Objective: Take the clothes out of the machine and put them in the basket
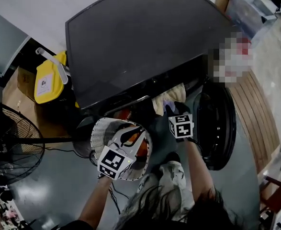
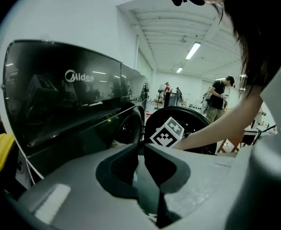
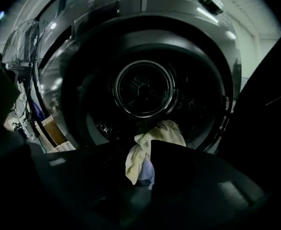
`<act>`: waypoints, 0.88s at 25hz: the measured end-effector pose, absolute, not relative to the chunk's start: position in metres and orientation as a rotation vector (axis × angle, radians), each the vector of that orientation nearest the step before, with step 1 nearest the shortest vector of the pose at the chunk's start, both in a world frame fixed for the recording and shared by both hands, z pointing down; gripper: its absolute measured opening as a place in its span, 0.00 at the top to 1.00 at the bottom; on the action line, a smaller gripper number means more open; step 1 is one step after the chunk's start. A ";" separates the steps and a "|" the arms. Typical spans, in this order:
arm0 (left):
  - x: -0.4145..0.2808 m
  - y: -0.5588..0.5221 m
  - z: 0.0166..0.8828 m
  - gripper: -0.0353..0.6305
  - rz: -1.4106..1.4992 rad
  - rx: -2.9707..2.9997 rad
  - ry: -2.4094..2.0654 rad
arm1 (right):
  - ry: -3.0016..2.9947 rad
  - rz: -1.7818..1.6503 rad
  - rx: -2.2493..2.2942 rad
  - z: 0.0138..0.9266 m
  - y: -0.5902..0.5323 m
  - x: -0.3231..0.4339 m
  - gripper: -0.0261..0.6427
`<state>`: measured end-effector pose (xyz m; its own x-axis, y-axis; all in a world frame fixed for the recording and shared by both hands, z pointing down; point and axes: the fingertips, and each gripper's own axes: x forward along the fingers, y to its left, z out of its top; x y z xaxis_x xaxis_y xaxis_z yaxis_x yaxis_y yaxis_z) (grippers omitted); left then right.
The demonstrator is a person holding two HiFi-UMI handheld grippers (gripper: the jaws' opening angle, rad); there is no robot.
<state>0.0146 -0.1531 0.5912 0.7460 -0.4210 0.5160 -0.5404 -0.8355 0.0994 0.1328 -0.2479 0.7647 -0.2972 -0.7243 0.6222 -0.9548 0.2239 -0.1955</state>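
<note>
The machine (image 1: 140, 37) is dark and front-loading. Its round door (image 1: 219, 123) stands swung open at the right of its mouth in the head view. On the lower lip of that mouth, in front of the drum (image 3: 145, 87), lies a cream cloth (image 3: 164, 133) with a pale blue piece (image 3: 147, 169) beneath it. Both droop out over the machine's front.

The right gripper (image 3: 139, 153) points into the mouth with its 2 jaws parted. The cloth shows in the gap between them and does not look pinched.

The left gripper (image 2: 139, 150) hovers just in front of the machine, left of the mouth, over the white basket (image 1: 96, 133). Its jaws are drawn together to a thin slit and grasp nothing. An orange thing (image 1: 142, 150) lies in the basket.

A yellow container (image 1: 47, 80) stands at the machine's left side, and a fan (image 1: 11, 143) is farther left.
</note>
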 end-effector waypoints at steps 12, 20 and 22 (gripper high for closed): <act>0.006 -0.160 0.653 0.89 0.741 2.702 -0.794 | -2.047 0.635 1.365 0.855 -0.311 0.121 0.58; -0.018 -0.155 0.672 0.89 0.733 2.680 -0.868 | -1.944 0.554 1.299 0.890 -0.327 0.114 0.63; -0.026 -0.157 0.675 0.89 0.739 2.673 -0.893 | -1.918 0.554 1.339 0.892 -0.333 0.120 0.71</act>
<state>-0.0260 -0.1568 0.6747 0.6876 -0.4976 0.5288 -0.6123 -0.7888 0.0539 0.1196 -0.3327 0.8916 -0.2003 -0.6185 0.7598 -0.9284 0.3675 0.0544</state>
